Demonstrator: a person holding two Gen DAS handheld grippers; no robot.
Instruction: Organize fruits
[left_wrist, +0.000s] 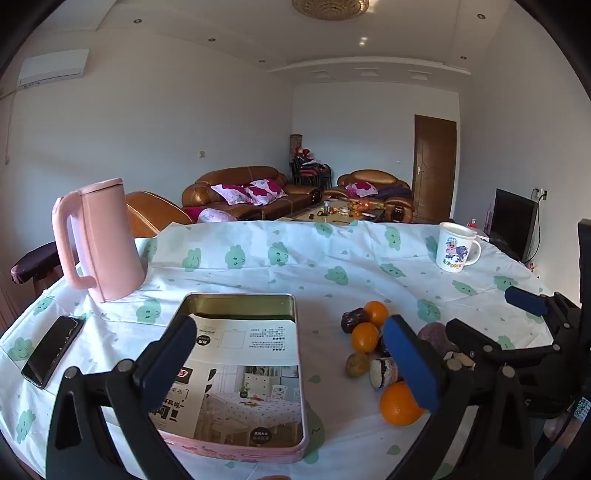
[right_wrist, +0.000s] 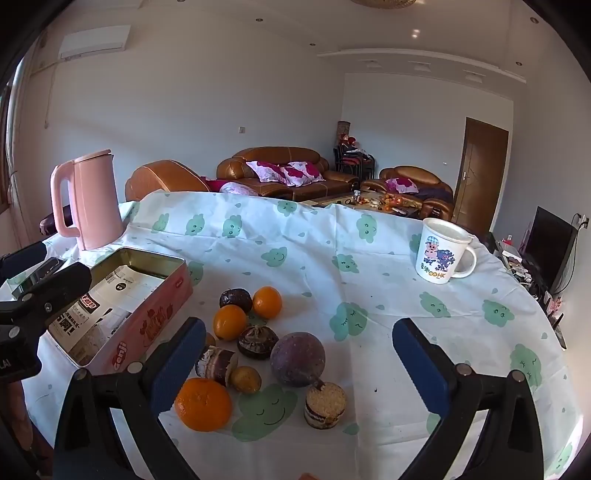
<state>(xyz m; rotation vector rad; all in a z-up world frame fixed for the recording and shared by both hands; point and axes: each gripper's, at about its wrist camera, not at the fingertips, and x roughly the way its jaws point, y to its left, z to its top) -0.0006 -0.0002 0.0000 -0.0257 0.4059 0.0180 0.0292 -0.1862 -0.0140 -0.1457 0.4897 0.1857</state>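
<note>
Tin (right_wrist: 147, 317): rectangular metal box, rounded corners, pink printed sides, gold inside; open-topped, lined with a glossy printed sheet; landmark for all places below.
Left gripper (left_wrist: 291, 363): black frame, flat blue pads; fingers spread wide, gripping nothing, poised over the tin's near right corner.
Right gripper (right_wrist: 299, 360): same build; fingers spread wide, nothing between the pads, hovering above the fruit pile right of the tin.
Large orange (right_wrist: 203, 404): round, dimpled peel; nearest fruit, just right of the tin's near corner, on the cloth.
Small oranges (right_wrist: 229, 322): two, smooth and round, right of the tin's middle, side by side.
Purple fruit (right_wrist: 297, 359): large matte sphere, right of the tin, beyond the oranges.
Dark fruits (right_wrist: 258, 341): wrinkled, brown-black, one touching a small orange; another (right_wrist: 235, 299) further back.
Yellow-brown fruit (right_wrist: 245, 379): small, dull-skinned, between large orange and purple fruit.
Cut cylinders (right_wrist: 325, 405): short stubs, dark rind, pale grainy faces; one lies on its side (right_wrist: 216, 363) near the tin.
Tablecloth (right_wrist: 369, 295): thin, creased white fabric with green cloud faces, under the tin.
Kettle (left_wrist: 99, 240): matte pink, tapered, looped handle; behind the tin's left end.
Phone (left_wrist: 53, 350): black glossy slab, left of the tin.
Mug (right_wrist: 441, 251): white ceramic, cartoon print, far right of the tin.
</note>
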